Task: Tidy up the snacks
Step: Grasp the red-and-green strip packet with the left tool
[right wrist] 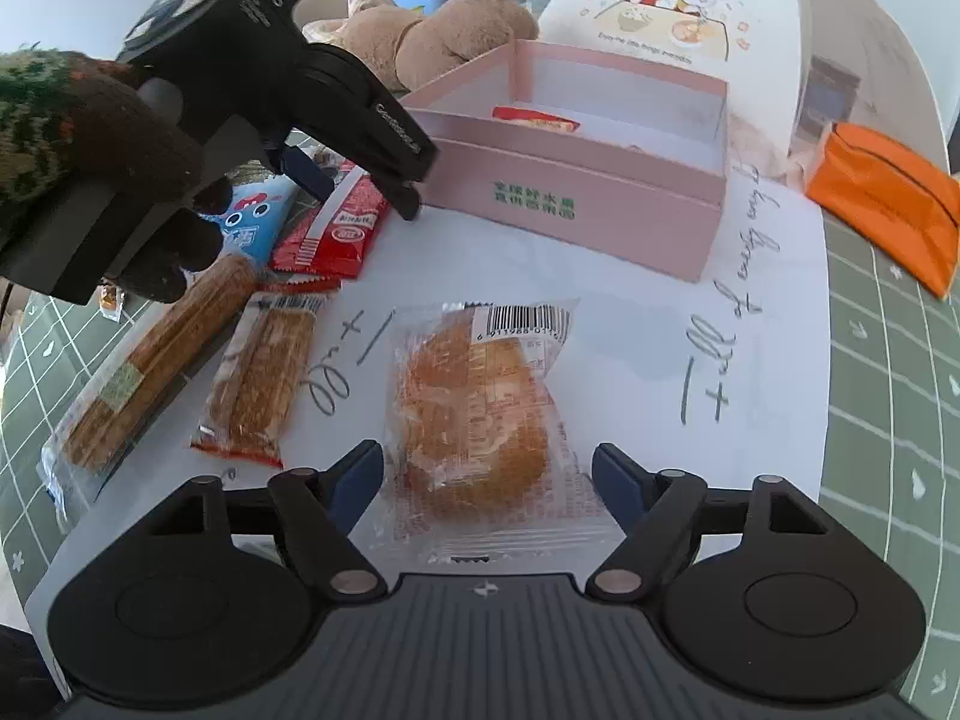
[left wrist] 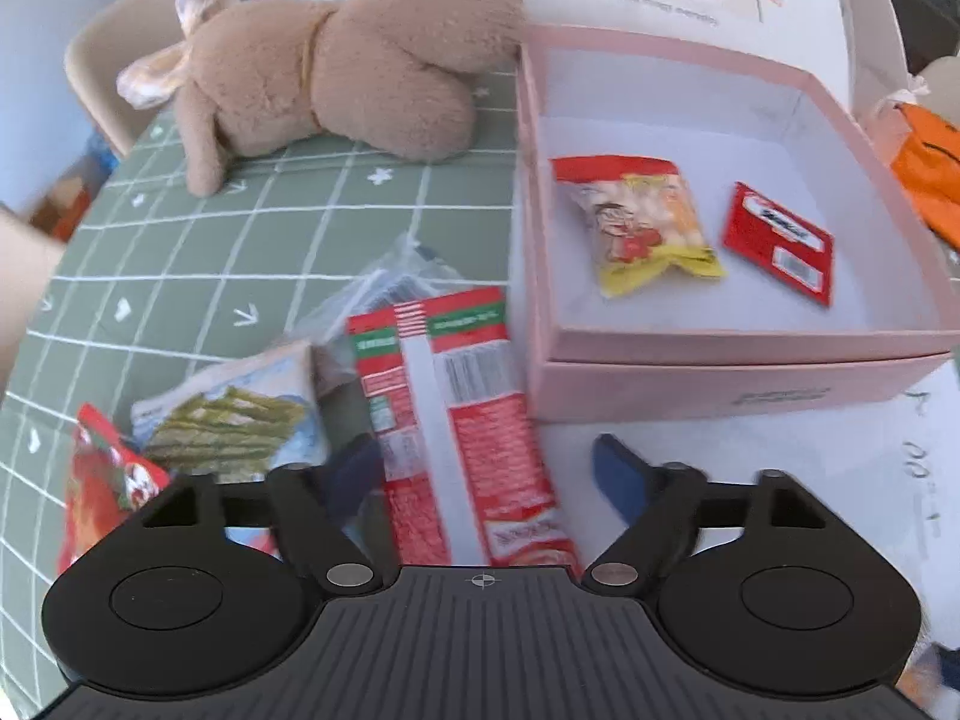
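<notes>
Straddling a long red snack packet (left wrist: 462, 420), the left gripper (left wrist: 486, 468) is seen with its blue-padded jaws spread wide and nothing clamped; the packet's printed back, with a barcode and a green band, faces up, its text too blurred to be read. To its left, a seaweed-pictured packet (left wrist: 240, 414) and a red bag (left wrist: 102, 480) are found on the green grid tablecloth (left wrist: 180, 252). Ahead and to the right stands the pink box (left wrist: 720, 372), in which a red-and-yellow cartoon snack bag (left wrist: 642, 222) and a small red sachet (left wrist: 780, 240) are held, apart from each other. A beige plush toy (left wrist: 336, 72) lies beyond, touching the box's far left corner.

The right gripper (right wrist: 487, 474) is likewise held wide open, empty, with a clear-wrapped orange pastry (right wrist: 480, 414) between its pads; a barcode beginning 6 911988 is shown on the wrapper. The pastry rests on white paper (right wrist: 768, 276) marked with unclear handwriting. Two long brown bars (right wrist: 198, 366) lie to the left. Green Chinese lettering is printed on the box front, and "开饭啦!" on the white lid (right wrist: 678, 6) behind. An orange pouch (right wrist: 888, 204) lies at right.
</notes>
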`<action>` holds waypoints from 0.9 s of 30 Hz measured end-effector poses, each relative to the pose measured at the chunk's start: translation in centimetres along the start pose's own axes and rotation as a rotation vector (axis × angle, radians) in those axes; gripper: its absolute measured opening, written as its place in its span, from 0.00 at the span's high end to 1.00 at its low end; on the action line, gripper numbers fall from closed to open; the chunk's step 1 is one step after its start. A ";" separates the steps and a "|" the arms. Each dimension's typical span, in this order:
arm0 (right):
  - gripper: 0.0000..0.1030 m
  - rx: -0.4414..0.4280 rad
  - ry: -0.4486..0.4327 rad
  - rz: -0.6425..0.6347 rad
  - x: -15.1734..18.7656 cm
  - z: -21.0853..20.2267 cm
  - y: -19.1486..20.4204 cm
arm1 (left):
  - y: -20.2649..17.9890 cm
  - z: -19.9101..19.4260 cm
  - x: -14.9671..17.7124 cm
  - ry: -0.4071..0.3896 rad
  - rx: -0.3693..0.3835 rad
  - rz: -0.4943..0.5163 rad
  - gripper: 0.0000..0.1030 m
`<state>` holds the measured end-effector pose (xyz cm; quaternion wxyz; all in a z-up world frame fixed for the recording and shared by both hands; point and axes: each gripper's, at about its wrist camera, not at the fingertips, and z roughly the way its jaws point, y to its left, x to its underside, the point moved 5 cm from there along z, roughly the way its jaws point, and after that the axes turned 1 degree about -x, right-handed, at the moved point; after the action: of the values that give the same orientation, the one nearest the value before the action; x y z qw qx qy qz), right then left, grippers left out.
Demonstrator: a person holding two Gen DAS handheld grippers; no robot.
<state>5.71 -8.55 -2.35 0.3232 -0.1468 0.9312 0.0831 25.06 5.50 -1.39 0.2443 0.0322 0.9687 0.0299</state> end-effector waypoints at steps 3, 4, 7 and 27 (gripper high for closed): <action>0.21 0.005 -0.001 0.007 0.7 -0.1 -0.4 | 2.0 -0.1 0.5 -0.024 0.004 -0.068 0.15; 0.20 0.015 -0.004 -0.003 1.0 -0.1 -0.4 | 2.3 -0.2 0.6 -0.030 0.016 -0.074 0.18; 0.18 0.035 -0.016 -0.041 1.6 -0.3 -0.2 | 2.5 -1.2 1.2 -0.053 0.057 -0.079 0.50; 0.00 0.023 0.008 -0.058 1.0 0.9 0.4 | -0.2 -6.2 9.3 -0.015 0.202 -0.081 0.51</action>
<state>5.36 -8.17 -3.59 0.3234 -0.1704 0.9287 0.0626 13.95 5.79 -0.33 0.2482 0.0175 0.9654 -0.0778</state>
